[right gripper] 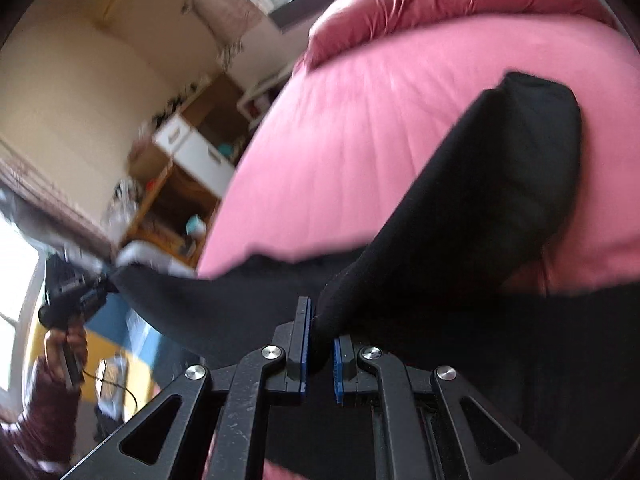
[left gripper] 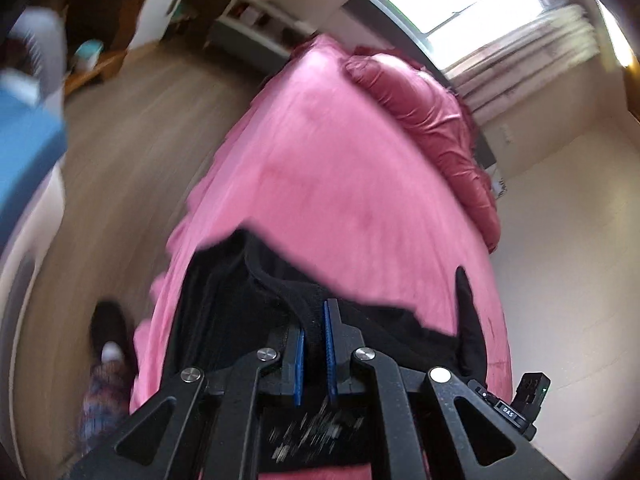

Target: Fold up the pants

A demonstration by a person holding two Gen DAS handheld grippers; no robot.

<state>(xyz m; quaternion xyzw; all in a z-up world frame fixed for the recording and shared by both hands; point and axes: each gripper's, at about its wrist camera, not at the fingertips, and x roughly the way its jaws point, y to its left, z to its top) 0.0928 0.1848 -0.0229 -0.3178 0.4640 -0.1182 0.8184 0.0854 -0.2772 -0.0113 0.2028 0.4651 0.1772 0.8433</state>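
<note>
A bed with a pink sheet (left gripper: 320, 168) fills most of both wrist views, with a darker rose duvet (left gripper: 432, 120) bunched along its far side below a bright window (left gripper: 472, 4). Wooden floor (left gripper: 132, 152) runs beside the bed, and open wooden shelving (right gripper: 176, 188) stands against the far wall.

The black pants (right gripper: 480, 208) are the next largest thing. In the right wrist view they hang stretched between the two grippers above the near edge of the bed, and one leg reaches out over the sheet, its end resting or hovering further in; blur makes it hard to tell which. The fabric looks lifted, not laid flat.

The left gripper (left gripper: 315, 344) is clenched on a thick seam or band of the black cloth, its blue pads (left gripper: 329, 344) pressing it from both sides. From the right wrist view the same tool shows at the left edge, held in the person's hand (right gripper: 66, 340), with the cloth running off from it. The right gripper (right gripper: 322, 350) grasps a bunched fold of the pants between its pads.

As for progress, no neat fold can be seen: the garment appears to be in the spreading or shaking-out stage. Judging from this, laying it flat on the sheet, bringing one leg onto the other and folding it along its length all seem left to do.
</note>
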